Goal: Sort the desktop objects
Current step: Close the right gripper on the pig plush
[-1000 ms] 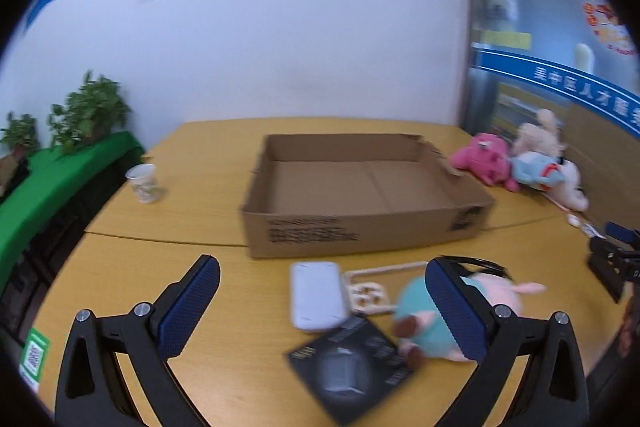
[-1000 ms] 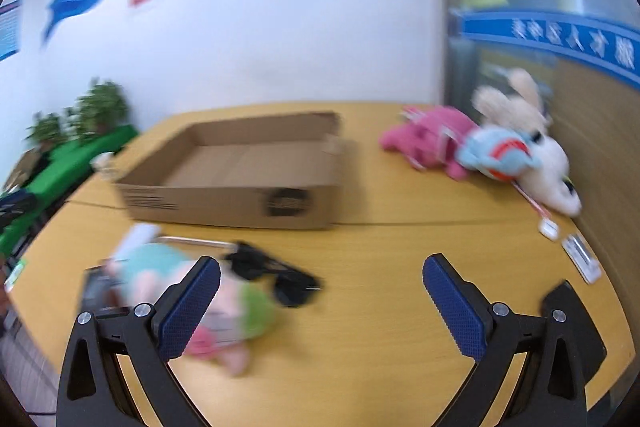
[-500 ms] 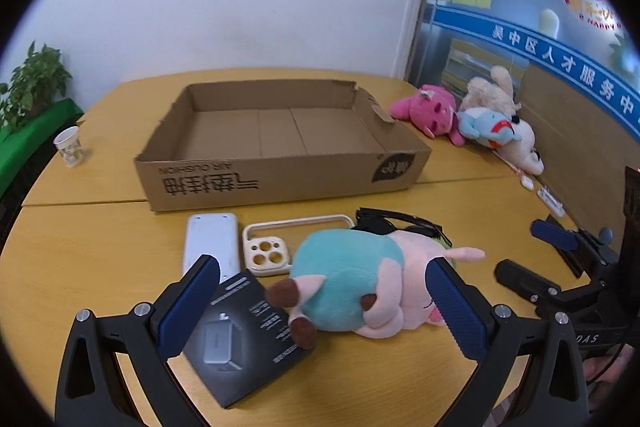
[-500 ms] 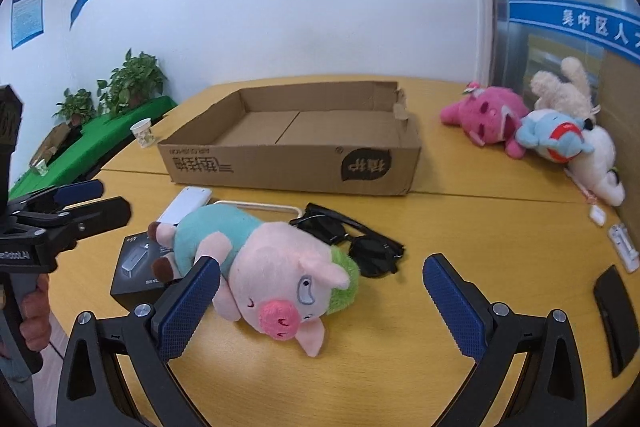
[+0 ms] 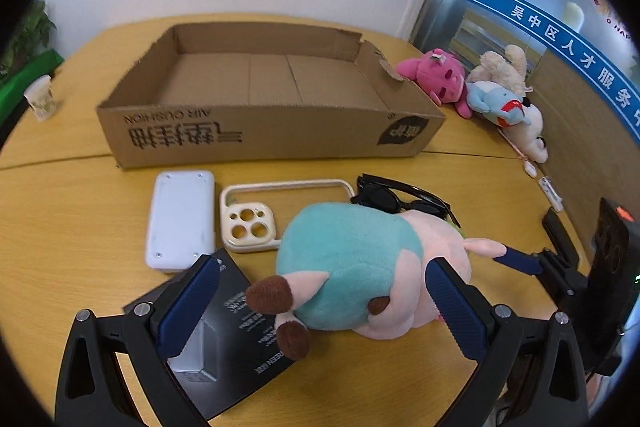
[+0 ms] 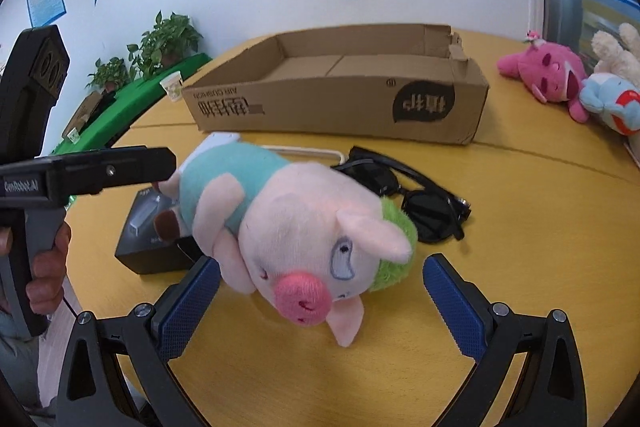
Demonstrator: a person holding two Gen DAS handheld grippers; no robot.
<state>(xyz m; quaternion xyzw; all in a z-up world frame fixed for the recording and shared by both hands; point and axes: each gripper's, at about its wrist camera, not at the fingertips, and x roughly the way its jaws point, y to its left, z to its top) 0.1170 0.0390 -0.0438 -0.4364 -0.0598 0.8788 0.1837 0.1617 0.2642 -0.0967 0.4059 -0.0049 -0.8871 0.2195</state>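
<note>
Plush pig (image 6: 296, 227) lies on its side on the wooden table (image 6: 520, 247), in front of the empty cardboard box (image 5: 264, 107). Its pink head points toward the right gripper (image 6: 320, 301); its teal back and brown hooves face the left gripper (image 5: 320, 305). Both grippers stand with jaws spread wide, holding nothing, one at each end of the pig. Neither set of blue pads touches the toy.

Black sunglasses (image 6: 416, 199) lie just behind the pig's head, touching it. A cream phone case (image 5: 260, 215) and a white power bank (image 5: 180, 219) lie side by side between the pig and the box. A black booklet (image 5: 236, 339) with a small grey block on it lies under the left gripper's left finger. Three other plush toys (image 5: 480, 95) lie well apart at the table's far right edge.
</note>
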